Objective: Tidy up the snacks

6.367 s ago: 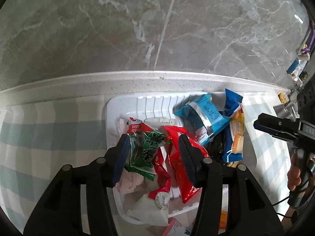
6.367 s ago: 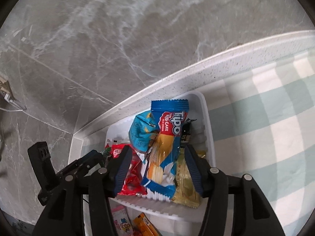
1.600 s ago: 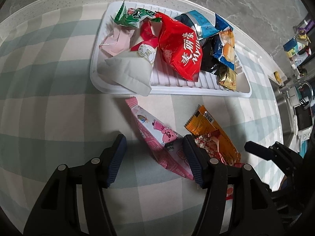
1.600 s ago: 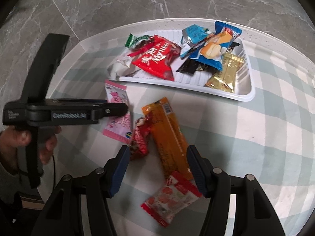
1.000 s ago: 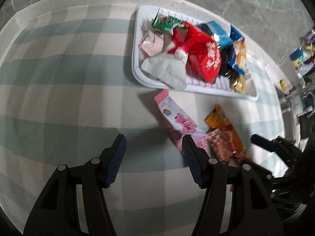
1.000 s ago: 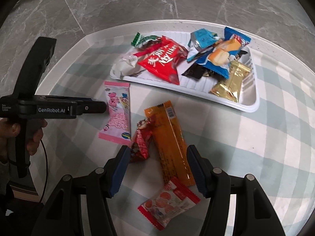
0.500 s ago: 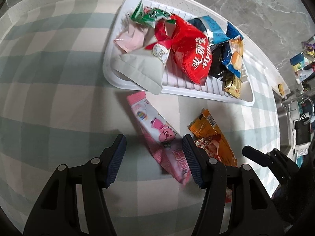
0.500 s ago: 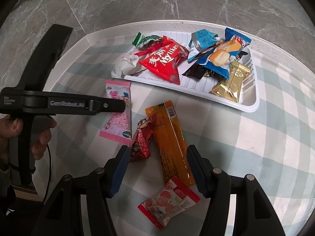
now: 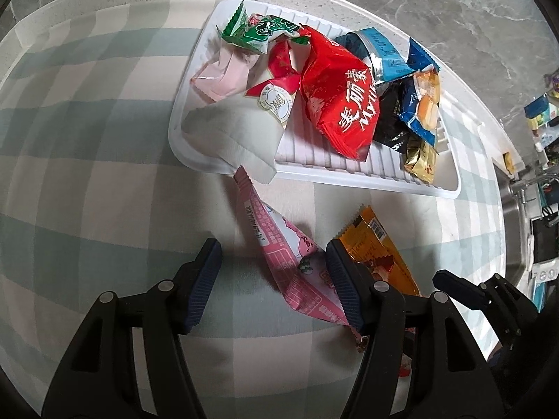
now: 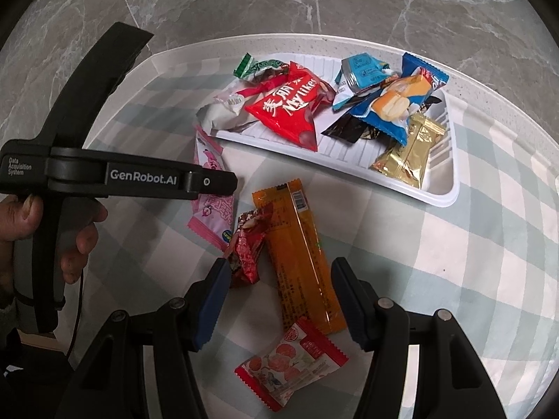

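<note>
- A round surface (image 10: 454,244) under a pale green-and-cream checked cloth stands on a grey marble floor (image 10: 314,0).
- The left hand-held gripper (image 9: 272,279) points down at the cloth with its jaws spread; they have just been opening a little. A pink wrapper (image 9: 279,262) lies between them, its lower end against the right-side finger (image 9: 344,291), but the pads do not pinch it.
- In the right wrist view a person's hand (image 10: 70,244) grips the handle of this tool, whose arm crosses over the pink wrapper (image 10: 213,209).
- The right hand-held gripper (image 10: 281,300) hangs over the loose snacks with its jaws spread and nothing pinched. The long orange wrapper (image 10: 300,251) lies between its fingers.
- A small crumpled red wrapper (image 10: 246,248) lies just beside the orange one and near the left-side finger.
- A red-and-white packet (image 10: 290,363) lies below the orange wrapper, nearest the camera.
- Farther out, near the far edge of the surface, sits a white ribbed tray (image 10: 447,195).
- The tray holds a green wrapper (image 10: 258,66), a big red bag (image 10: 290,108), a grey-white pouch (image 10: 223,111), a light blue pack (image 10: 363,73), a blue cake bar (image 10: 394,104), a black wrapper (image 10: 346,127) and a gold packet (image 10: 408,150).
</note>
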A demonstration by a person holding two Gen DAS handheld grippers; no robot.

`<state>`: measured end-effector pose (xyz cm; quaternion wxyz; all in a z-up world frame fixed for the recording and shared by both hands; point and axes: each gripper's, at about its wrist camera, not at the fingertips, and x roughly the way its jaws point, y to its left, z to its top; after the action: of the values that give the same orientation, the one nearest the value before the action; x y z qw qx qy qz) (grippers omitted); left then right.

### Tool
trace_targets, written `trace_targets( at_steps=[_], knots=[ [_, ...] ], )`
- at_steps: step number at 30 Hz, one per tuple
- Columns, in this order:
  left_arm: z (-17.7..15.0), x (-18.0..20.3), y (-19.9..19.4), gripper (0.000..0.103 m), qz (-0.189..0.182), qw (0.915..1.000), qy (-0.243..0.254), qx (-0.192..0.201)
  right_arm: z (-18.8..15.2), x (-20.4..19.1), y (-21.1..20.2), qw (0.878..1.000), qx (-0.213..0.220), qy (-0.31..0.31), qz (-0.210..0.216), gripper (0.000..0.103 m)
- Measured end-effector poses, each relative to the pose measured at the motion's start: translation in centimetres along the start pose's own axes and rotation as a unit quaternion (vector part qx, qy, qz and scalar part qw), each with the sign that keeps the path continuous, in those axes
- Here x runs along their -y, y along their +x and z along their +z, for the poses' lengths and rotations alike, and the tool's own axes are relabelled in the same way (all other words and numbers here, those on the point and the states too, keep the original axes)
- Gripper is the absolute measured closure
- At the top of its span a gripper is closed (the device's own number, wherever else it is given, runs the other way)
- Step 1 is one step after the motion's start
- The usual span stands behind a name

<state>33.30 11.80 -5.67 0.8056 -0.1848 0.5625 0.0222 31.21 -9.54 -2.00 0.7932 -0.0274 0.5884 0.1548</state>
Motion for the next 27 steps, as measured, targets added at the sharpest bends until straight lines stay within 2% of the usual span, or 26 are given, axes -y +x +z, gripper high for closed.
trace_targets(
  at_steps=[6, 8, 10, 13, 27],
  knots=[
    [-0.2, 0.1, 0.1, 0.045, 0.003, 0.9998, 0.018, 0.005, 0.0, -0.1, 0.0, 1.0, 0.001, -0.006, -0.003, 0.04],
    [-0.3, 0.1, 0.0, 0.054, 0.014, 0.9993, 0.033, 0.007, 0.0, -0.1, -0.1, 1.0, 0.001, -0.007, -0.002, 0.04],
    [-0.4, -0.4, -0.1, 0.061, 0.008, 0.9993, 0.034, 0.008, 0.1, -0.2, -0.1, 1.0, 0.002, -0.009, -0.002, 0.04],
    [-0.6, -1.3, -0.5, 0.067, 0.002, 0.9994, 0.033, 0.006, 0.1, -0.5, 0.0, 1.0, 0.002, -0.011, 0.001, 0.04],
    [-3.2, -4.1, -2.4, 0.069, 0.013, 0.9991, 0.037, 0.012, 1.0, -2.2, 2.3, 0.999, -0.015, -0.043, 0.011, 0.041]
  ],
)
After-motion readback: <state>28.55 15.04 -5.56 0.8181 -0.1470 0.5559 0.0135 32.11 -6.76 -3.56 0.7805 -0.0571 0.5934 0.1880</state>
